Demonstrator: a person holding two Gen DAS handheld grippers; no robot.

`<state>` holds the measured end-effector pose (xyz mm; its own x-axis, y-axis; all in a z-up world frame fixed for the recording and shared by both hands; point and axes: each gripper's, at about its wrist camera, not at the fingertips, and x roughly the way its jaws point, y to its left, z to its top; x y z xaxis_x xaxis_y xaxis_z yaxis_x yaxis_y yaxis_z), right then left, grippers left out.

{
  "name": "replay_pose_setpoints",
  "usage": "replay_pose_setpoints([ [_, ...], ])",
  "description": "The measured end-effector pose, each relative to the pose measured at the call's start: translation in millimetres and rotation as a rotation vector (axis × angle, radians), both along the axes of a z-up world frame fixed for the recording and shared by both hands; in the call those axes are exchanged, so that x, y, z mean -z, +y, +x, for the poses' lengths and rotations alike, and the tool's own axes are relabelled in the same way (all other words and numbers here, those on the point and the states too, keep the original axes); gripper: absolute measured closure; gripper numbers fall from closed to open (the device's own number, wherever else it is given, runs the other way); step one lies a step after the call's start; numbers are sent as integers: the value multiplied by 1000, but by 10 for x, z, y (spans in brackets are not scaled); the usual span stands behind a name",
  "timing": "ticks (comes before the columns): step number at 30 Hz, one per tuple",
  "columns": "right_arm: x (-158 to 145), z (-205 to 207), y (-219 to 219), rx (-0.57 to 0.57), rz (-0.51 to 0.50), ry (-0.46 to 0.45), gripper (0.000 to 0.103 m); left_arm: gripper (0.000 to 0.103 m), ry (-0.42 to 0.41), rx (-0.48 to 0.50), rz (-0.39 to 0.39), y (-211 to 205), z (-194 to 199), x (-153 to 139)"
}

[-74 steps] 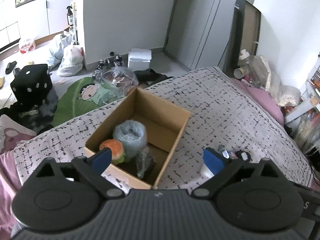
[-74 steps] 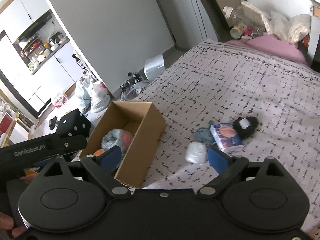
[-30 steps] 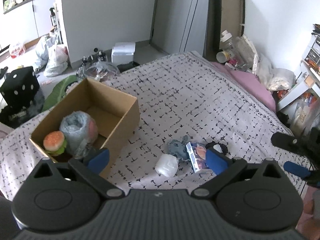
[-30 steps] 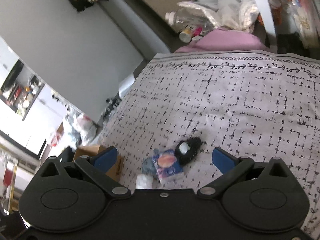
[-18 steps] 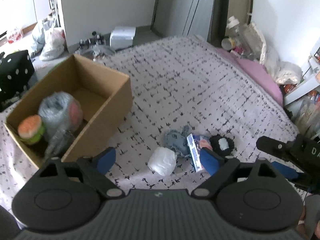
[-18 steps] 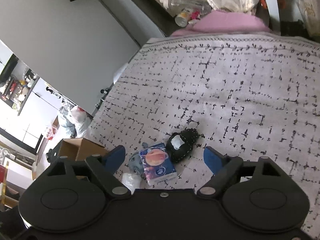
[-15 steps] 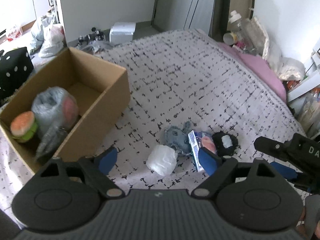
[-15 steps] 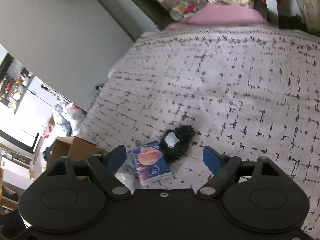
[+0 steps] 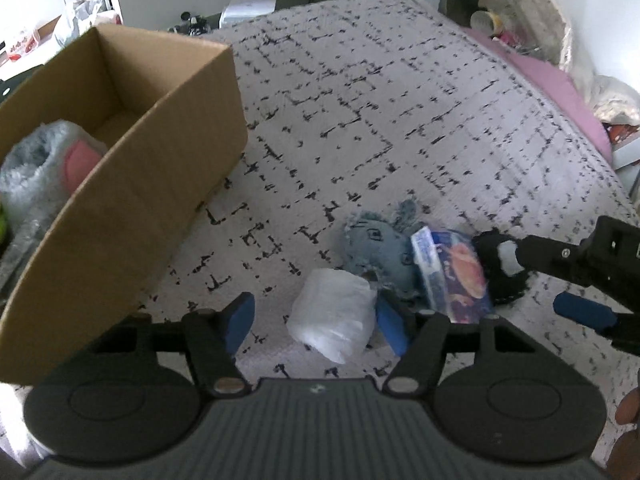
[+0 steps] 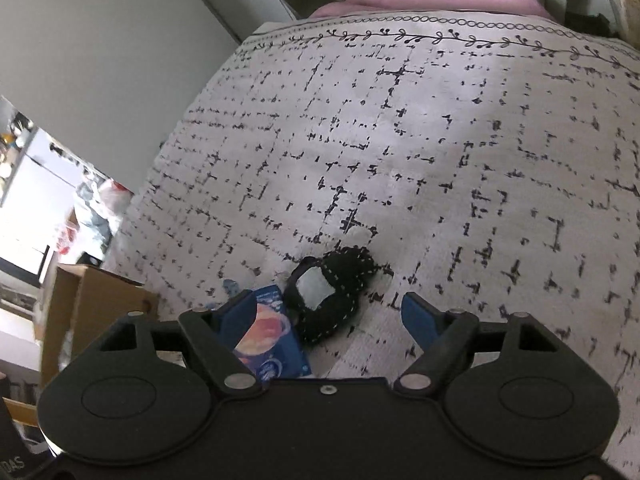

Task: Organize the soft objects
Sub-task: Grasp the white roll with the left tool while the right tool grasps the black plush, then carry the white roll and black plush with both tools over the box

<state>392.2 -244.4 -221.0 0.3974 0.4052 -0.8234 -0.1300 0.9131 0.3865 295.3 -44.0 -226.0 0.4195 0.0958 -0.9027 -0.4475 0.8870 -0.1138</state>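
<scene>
Patterned bedspread [image 9: 400, 92] holds cardboard box [image 9: 132, 184], soft items.

Hardly any lettering can be read. At the bottom left corner of the right wrist view, left of the right gripper's body, pale capitals that look like "DAS" stand on a black device [image 10: 14, 462], cut off by the edge. The blue tissue pack [image 10: 270, 342], behind the left finger, carries printing too blurred to make out.

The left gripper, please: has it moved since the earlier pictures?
Yes. The left gripper has swung from above the box rightward and down to the white bundle, which now sits between its open fingers.
</scene>
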Motion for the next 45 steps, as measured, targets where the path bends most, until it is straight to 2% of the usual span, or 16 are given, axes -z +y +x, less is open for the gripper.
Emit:
replay_pose_setpoints([
  [1,19,17,15,-3,-12,-2,25,41,5,-3,0,18,13,23],
  [3,73,51,43,-6,-34,1,25,55,12,-14,-4,62,25,68],
  [4,95,64,54,-8,-39,2,25,57,12,-22,0,78,26,73],
  [10,136,96,141,-34,-75,-28,26,58,3,-39,-25,139,31,67],
  [12,138,90,167,-45,-99,-46,37,58,-3,-54,-39,164,19,60],
  [14,135,90,175,-56,-112,-57,60,58,-11,-65,-48,180,9,46],
  [16,124,92,152,-54,-94,-50,64,58,-17,-68,-53,178,-10,24],
  [18,111,89,129,-56,-87,-40,78,58,-27,-64,-50,161,-44,-18],
  [26,-102,-36,-16,-25,-43,-88,80,58,-99,-57,-56,153,-196,-295],
  [32,-335,-221,-11,-38,-57,-155,80,58,-173,-42,-49,143,-341,-566],
  [37,-451,-321,29,-49,-89,-172,80,58,-196,-26,-53,197,-457,-756],
  [45,-767,-538,187,-81,-73,-256,80,58,-243,-18,-25,428,-683,-1139],
])
